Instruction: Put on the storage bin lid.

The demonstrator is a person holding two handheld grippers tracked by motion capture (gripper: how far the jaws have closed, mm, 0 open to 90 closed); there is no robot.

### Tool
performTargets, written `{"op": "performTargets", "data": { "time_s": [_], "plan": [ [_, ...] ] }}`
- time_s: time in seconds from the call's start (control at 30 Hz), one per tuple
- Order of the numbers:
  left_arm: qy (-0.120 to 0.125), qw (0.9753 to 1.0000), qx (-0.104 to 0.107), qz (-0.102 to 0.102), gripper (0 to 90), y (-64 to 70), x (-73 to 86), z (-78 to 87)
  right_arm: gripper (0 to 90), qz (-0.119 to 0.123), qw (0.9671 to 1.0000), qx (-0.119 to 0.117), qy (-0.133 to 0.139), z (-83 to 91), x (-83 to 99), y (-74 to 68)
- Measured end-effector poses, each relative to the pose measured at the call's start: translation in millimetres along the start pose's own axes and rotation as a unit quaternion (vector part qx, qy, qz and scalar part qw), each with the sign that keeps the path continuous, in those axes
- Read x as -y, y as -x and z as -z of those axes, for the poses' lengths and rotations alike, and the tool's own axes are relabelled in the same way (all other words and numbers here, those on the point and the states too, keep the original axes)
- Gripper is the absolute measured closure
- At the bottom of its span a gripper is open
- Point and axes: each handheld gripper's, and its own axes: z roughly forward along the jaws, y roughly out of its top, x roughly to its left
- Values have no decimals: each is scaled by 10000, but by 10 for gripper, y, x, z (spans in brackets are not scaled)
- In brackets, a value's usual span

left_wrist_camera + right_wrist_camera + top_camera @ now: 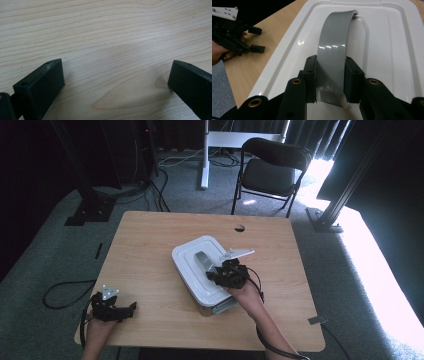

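A white lidded box (192, 265) sits in the middle of the wooden table (150, 250). A grey arched handle (334, 42) rises from its white lid (392, 45). My right gripper (331, 75) is shut on the near end of that grey handle (202, 259), its jaws pressing both sides of the strap. The right gripper (226, 272) reaches over the box's right side. My left gripper (114, 309) rests open near the table's front left corner, nothing between its wide-spread fingers (40, 85). The left gripper (249, 40) also appears far off on the table.
A black folding chair (272, 170) stands beyond the table's far edge. A round cable hole (239, 228) lies near the back edge. Black frame posts (345, 190) and cables sit on the grey carpet. Bare wood surrounds the box.
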Motion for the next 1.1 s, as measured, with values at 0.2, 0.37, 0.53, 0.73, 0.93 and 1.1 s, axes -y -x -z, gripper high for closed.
{"op": "performTargets", "data": {
  "time_s": [0.2, 0.37, 0.53, 0.73, 0.93, 1.1],
  "plan": [
    [-1, 10000, 1, 0, 9, 0, 1, 0, 678, 80, 10000, -10, -24, -22, 12, -34],
    [-2, 10000, 0, 0, 9, 0, 0, 0, 678, 47, 10000, -74, -10, 10, 45, -25],
    [0, 10000, -12, 17, 9, 3, -1, -1, 681, -17, 9999, -127, 90, 2, 129, -31],
    [-3, 10000, -35, 41, 9, 8, 1, 2, 659, 24, 9998, -185, 80, -3, 114, -35],
    [-3, 10000, -64, 76, 8, 14, -12, -8, 356, -30, 9995, -243, 177, 118, 102, 39],
    [-82, 9999, -128, 60, 1, 22, -42, -14, 169, -198, 9986, -119, 485, 269, 109, 187]
  ]
}}
